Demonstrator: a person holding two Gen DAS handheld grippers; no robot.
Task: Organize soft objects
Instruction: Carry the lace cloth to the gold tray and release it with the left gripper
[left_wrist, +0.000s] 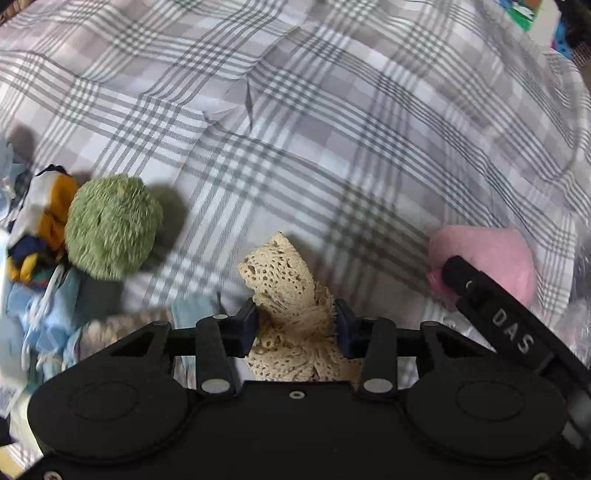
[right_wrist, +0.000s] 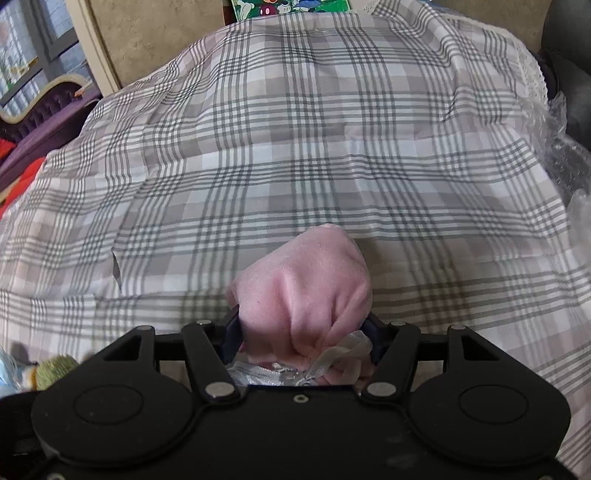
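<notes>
In the left wrist view my left gripper (left_wrist: 295, 314) is shut on a cream lace cloth (left_wrist: 284, 280), which bunches between the pads and stands up above them. A fuzzy green plush ball (left_wrist: 112, 227) lies to its left on the plaid sheet (left_wrist: 332, 129). At the right edge the right gripper's black finger lies across a pink plush (left_wrist: 498, 254). In the right wrist view my right gripper (right_wrist: 301, 332) is shut on that pink plush (right_wrist: 306, 284), with a silver ribbon (right_wrist: 332, 358) at its base.
A heap of blue, white and orange fabrics (left_wrist: 33, 258) lies at the far left beside the green ball. Bubble wrap (right_wrist: 557, 147) sits at the right edge of the plaid sheet (right_wrist: 295, 147). A purple sofa (right_wrist: 37, 125) and a wall stand beyond.
</notes>
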